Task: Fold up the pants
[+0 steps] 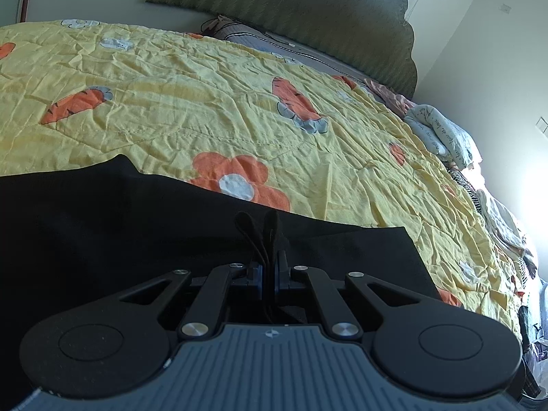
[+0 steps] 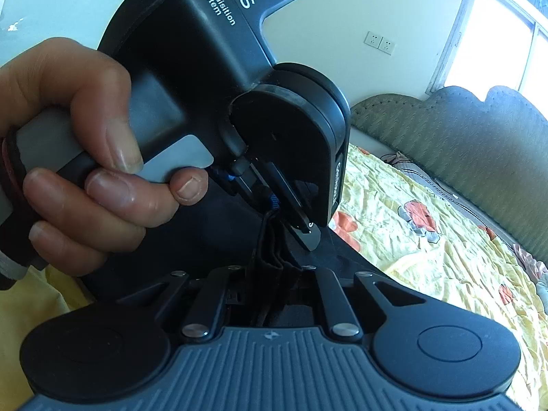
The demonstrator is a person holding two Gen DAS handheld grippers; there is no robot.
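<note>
Sunlit bedroom: left tongs (image 1: 270, 239) pinch bunched hem folds of the black pants (image 1: 102, 226); right tongs (image 2: 274, 274) clamp the same folds, just beside them; pants lie across the yellow carrot-print quilt (image 1: 205, 109), green headboard (image 1: 308, 17) behind

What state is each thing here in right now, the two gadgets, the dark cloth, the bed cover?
Left hand-held gripper: shut on the pants' bunched edge.
Right hand-held gripper: shut on a gathered fold of the pants.
Pants: black, partly spread on the quilt, edges lifted.
Quilt: yellow, wrinkled, spread over the bed.
Person's hand: gripping the left gripper's handle.
</note>
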